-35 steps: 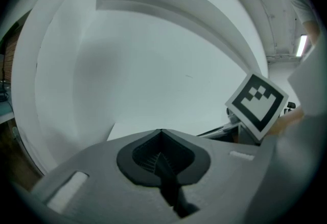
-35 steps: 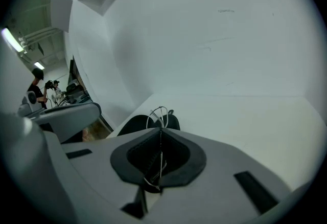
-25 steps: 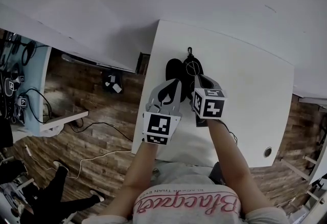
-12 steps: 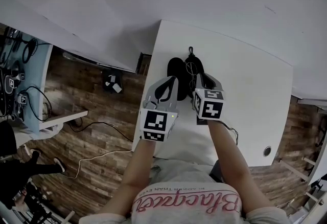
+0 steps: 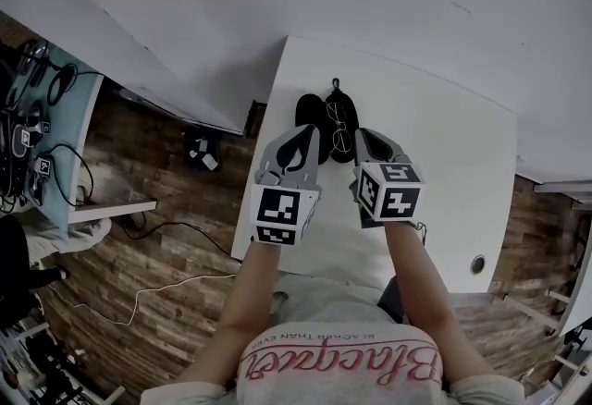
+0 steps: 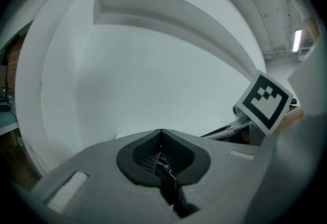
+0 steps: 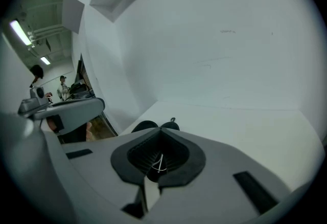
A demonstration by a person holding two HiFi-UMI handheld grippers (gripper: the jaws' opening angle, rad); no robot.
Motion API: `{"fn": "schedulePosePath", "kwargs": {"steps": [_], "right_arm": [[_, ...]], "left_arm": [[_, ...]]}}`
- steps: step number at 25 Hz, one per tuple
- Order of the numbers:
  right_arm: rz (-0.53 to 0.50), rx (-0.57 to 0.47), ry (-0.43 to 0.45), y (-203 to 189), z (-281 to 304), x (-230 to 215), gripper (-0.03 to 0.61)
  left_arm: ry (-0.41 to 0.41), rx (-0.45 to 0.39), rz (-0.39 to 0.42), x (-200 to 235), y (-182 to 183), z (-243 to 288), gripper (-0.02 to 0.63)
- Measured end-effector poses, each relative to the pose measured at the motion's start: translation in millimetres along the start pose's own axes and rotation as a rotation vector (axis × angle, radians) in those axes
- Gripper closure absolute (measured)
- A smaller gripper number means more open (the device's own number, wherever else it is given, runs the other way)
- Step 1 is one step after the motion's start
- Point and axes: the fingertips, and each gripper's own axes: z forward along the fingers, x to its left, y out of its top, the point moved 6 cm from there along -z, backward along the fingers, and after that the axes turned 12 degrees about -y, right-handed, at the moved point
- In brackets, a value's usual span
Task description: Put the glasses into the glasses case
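Observation:
On the white table (image 5: 444, 163) a black zip glasses case (image 5: 311, 111) lies open in two halves. Thin wire-framed glasses (image 5: 339, 129) rest on its right half. My left gripper (image 5: 309, 131) hovers just short of the case's left half, jaws shut and empty. To the right of the glasses my right gripper (image 5: 363, 135) is also shut and holds nothing. In the right gripper view the case (image 7: 146, 126) peeks over the closed jaw tips (image 7: 162, 129). The left gripper view shows its closed tips (image 6: 161, 131), the wall and the right gripper's marker cube (image 6: 265, 100).
The table's left edge (image 5: 262, 172) drops to a wooden floor (image 5: 166, 246) with loose cables. A round cable hole (image 5: 477, 262) sits at the table's near right. A white wall rises behind the table. A pale blue desk (image 5: 42, 135) stands far left.
Both grippers have drawn back a little toward the person, away from the case. The right gripper no longer overlaps the glasses, which lie on the case.

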Motion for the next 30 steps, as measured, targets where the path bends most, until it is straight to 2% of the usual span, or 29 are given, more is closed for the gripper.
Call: {"fn": "schedulePosePath", "kwargs": {"steps": [8, 14, 21, 30], "right_arm": [[0.022, -0.208, 0.137, 25, -60, 10, 0.569], [-0.026, -0.339, 0.196, 44, -106, 16, 0.569], [-0.070, -0.490, 0.212, 63, -156, 14, 0.569], [-0.181, -0.692, 0.211, 83, -206, 21, 0.569]], "left_arm": [[0.026, -0.065, 0.047, -28, 25, -25, 0.609], [0.030, -0.133, 0.096, -49, 53, -38, 0.609], [-0.005, -0.215, 0.171, -81, 94, -49, 0.609], [-0.026, -0.302, 0.217, -110, 123, -71, 0.609]]}}
